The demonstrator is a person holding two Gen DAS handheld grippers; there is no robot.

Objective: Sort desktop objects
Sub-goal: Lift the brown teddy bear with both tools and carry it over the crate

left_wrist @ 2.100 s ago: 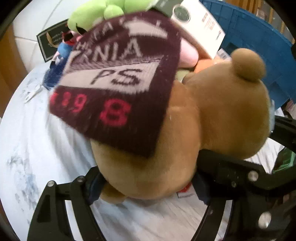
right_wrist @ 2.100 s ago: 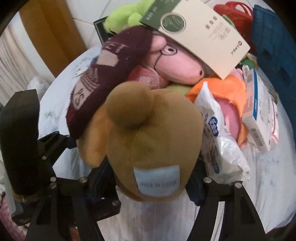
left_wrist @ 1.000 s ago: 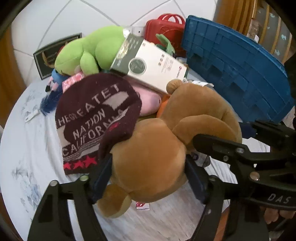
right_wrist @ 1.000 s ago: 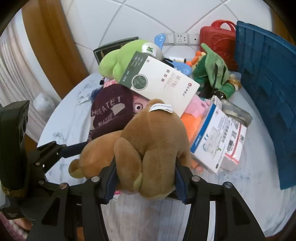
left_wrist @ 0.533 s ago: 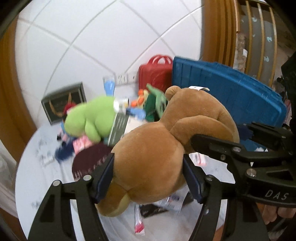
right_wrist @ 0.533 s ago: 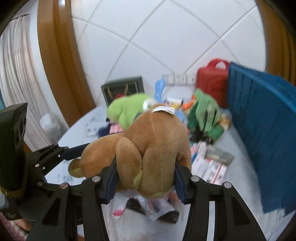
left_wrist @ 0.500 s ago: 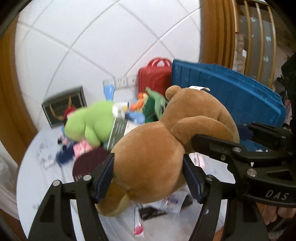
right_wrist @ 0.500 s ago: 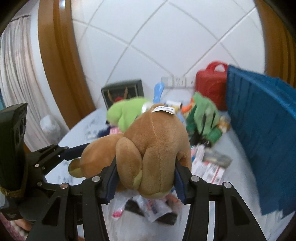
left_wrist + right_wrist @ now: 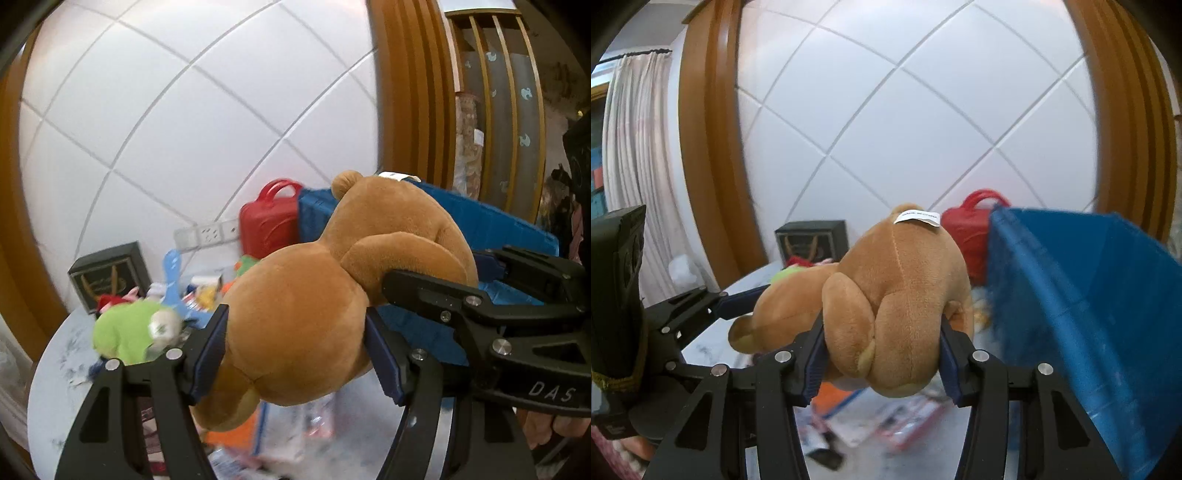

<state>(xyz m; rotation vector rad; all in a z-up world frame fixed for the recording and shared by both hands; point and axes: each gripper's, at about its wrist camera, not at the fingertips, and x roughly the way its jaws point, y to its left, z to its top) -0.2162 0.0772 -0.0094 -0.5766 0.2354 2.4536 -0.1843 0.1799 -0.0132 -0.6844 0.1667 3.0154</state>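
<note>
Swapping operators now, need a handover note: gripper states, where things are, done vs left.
Left gripper: shut on the brown plush teddy bear, at its body.
Right gripper: shut on the same bear, other end.
The bear is held in the air above the white table, beside the blue plastic crate.
Done: bear lifted clear of the pile.
Left: place the bear, likely in the crate; green plush toy and other clutter remain unsorted.

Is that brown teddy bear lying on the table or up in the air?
In the air: both grippers, left and right, squeeze the teddy bear above the table.
</note>
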